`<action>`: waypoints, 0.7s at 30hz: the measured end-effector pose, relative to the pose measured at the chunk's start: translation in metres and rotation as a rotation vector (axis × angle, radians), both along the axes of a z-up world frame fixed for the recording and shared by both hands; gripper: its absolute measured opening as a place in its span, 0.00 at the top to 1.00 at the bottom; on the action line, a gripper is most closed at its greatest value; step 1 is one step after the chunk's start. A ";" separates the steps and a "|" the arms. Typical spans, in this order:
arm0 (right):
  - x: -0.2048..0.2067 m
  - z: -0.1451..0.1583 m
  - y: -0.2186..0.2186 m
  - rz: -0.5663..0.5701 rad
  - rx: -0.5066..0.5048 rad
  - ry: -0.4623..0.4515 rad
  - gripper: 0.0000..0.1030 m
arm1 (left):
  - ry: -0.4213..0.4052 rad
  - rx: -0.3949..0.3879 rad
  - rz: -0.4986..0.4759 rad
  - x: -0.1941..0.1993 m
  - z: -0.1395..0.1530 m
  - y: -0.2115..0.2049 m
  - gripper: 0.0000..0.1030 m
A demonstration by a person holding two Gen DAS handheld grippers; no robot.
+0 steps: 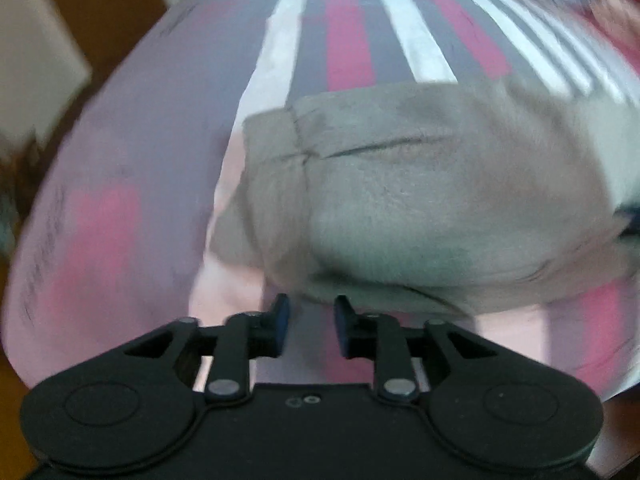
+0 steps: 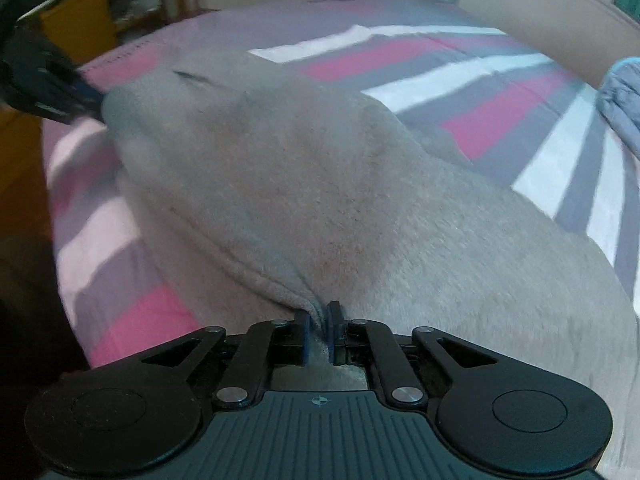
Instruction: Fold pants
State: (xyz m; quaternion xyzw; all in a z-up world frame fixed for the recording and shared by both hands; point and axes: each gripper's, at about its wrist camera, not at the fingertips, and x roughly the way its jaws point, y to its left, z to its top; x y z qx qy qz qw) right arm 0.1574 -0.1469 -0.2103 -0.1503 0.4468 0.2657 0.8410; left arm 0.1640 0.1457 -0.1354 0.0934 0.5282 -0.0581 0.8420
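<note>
Soft fleece pants (image 2: 320,184) on the striped bed (image 2: 500,112), mid-fold

Right gripper (image 2: 320,330) is pinched tight on a bunched edge; left gripper (image 1: 308,324) has fingers apart, holding nothing, just beside the near hem. Fabric looks thick, floppy, light, so grab hems or waistband, not the middle.

Lots of bare striped bed cover (image 2: 460,76) past the grey pants (image 2: 320,184), w/ room to pass. Blue-grey cloth pile (image 2: 620,96) blocks the right side. Wood furniture (image 2: 80,28) stands beyond the bed's left edge.
</note>
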 end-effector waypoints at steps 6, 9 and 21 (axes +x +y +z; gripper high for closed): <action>-0.011 0.034 -0.024 -0.134 0.136 -0.025 0.25 | 0.100 -0.314 0.241 -0.010 0.013 0.036 0.71; -0.015 0.034 -0.044 -0.231 0.194 0.039 0.25 | 0.138 -0.448 0.327 -0.008 -0.001 0.039 0.71; -0.006 0.012 -0.104 -0.570 0.441 0.352 0.62 | 0.058 -0.528 0.503 0.013 -0.033 0.034 0.86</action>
